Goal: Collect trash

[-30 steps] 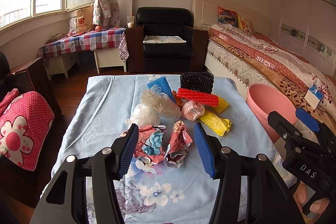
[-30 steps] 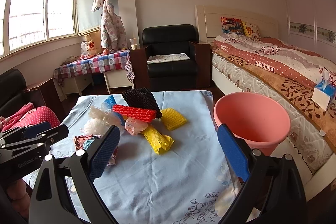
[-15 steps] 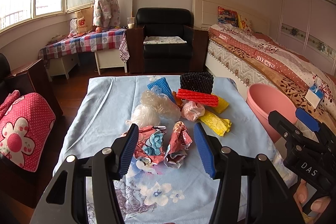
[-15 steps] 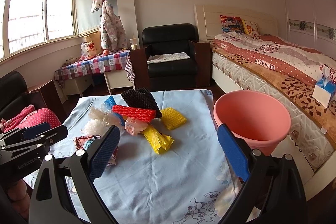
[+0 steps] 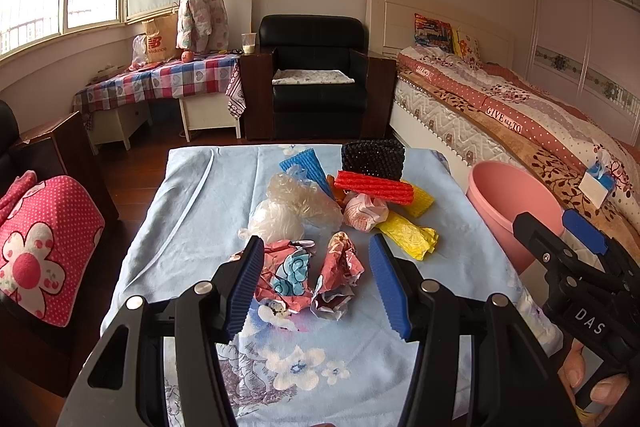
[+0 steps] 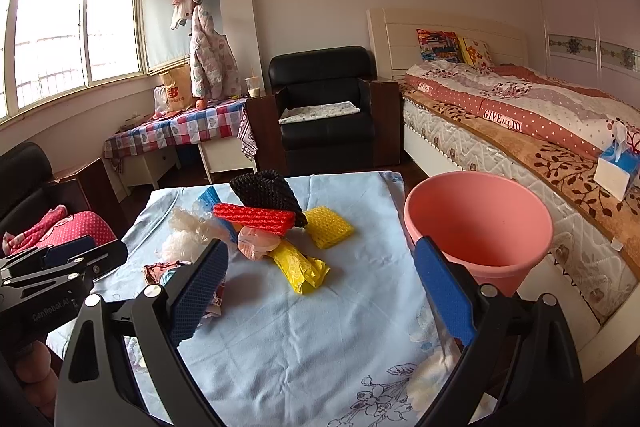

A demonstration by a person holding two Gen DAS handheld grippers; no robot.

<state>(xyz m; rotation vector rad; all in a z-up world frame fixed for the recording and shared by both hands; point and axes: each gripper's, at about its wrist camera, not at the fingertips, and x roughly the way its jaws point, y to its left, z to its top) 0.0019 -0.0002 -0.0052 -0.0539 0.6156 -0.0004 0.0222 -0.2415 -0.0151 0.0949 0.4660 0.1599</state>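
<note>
Trash lies heaped on the table (image 5: 192, 227), which is covered by a pale blue cloth; nothing has been lifted, and the pink bin (image 6: 478, 223) stands off the table's edge at about three o'clock, apparently empty. The left gripper (image 5: 316, 285) hovers with fingers spread, empty, over two crumpled pink wrappers (image 5: 312, 271) at the near edge of the heap. The right gripper (image 6: 320, 291) is likewise spread and empty, aimed at bare cloth, with a yellow wrapper (image 6: 300, 265) just ahead at twelve o'clock. Behind, toward twelve o'clock, sit clear plastic bags (image 5: 292, 207), a red foam sleeve (image 5: 374, 187) and a black net (image 5: 374, 159).

Judgement: the step in hand is the first pick; lower the left fingers to straddle one wrapper only; close on its bulk, not on the cloth, since snagged fabric would drag the heap; then carry it to the bin.
</note>
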